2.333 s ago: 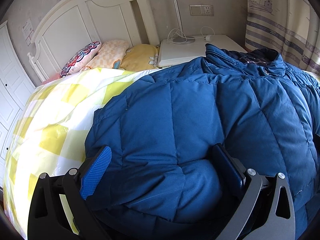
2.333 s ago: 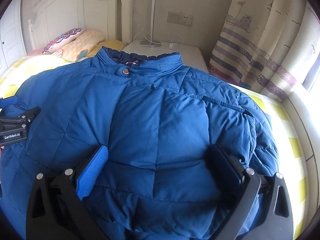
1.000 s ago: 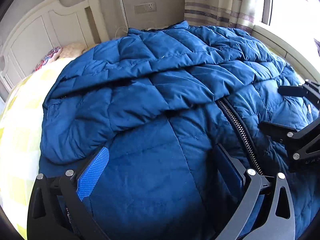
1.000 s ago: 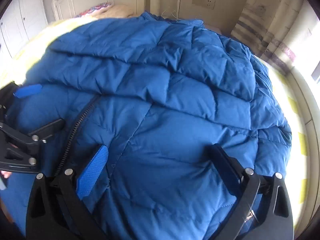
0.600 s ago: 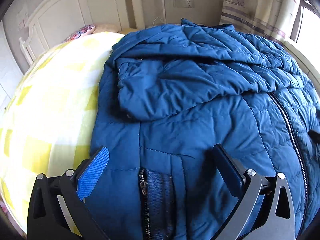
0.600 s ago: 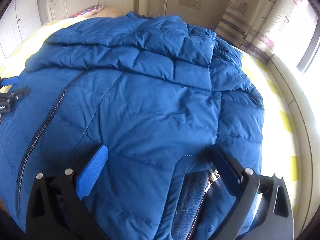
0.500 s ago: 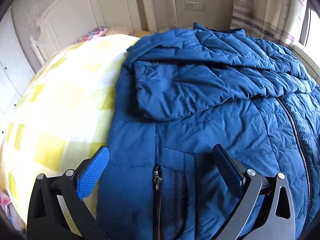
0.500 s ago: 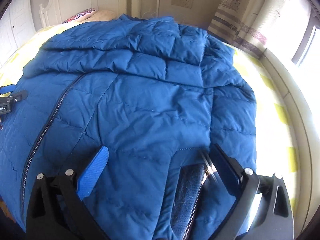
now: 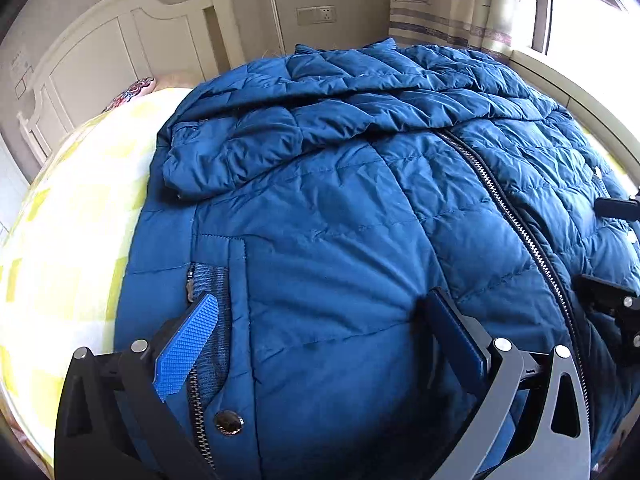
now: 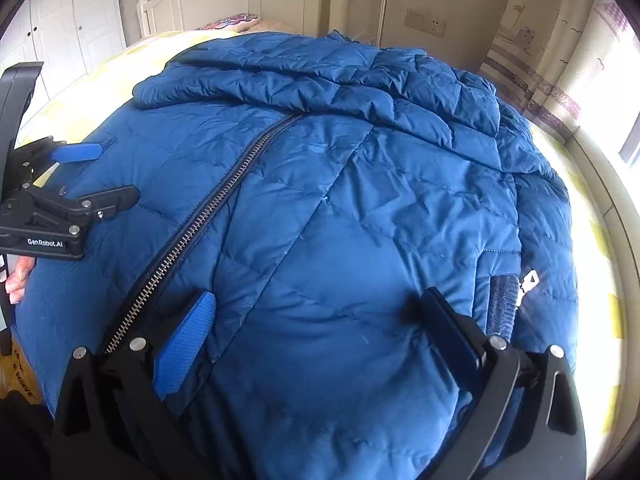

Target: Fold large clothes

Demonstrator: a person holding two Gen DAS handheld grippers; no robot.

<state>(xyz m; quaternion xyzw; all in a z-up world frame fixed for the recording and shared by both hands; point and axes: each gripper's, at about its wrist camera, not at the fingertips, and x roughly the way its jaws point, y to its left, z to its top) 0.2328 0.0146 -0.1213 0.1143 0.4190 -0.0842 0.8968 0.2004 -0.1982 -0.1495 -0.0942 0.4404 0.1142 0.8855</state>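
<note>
A large blue puffer jacket (image 9: 340,208) lies front up on the bed, its zipper (image 9: 512,216) closed down the middle. A sleeve (image 9: 280,132) is folded across its far part. My left gripper (image 9: 320,332) is open, its fingers pressing into the padded fabric near the hem beside a pocket (image 9: 208,292) with knit lining. The right wrist view shows the same jacket (image 10: 360,184), the zipper (image 10: 208,216) and the other pocket (image 10: 502,304). My right gripper (image 10: 316,328) is open too, straddling a bulge of fabric. The left gripper (image 10: 100,174) shows at that view's left edge.
The bed has a yellow and white checked cover (image 9: 72,220), a white headboard (image 9: 120,48) and a patterned pillow (image 9: 132,92) at the far end. A striped curtain (image 9: 440,0) and bright window stand on the right. White wardrobe doors (image 10: 60,20) are on the left. A hand (image 10: 20,276) holds the left gripper.
Both grippers have slid inward toward the zipper: each pocket, earlier between the fingers, now lies at or beyond the outer finger. Both grippers stay open.
</note>
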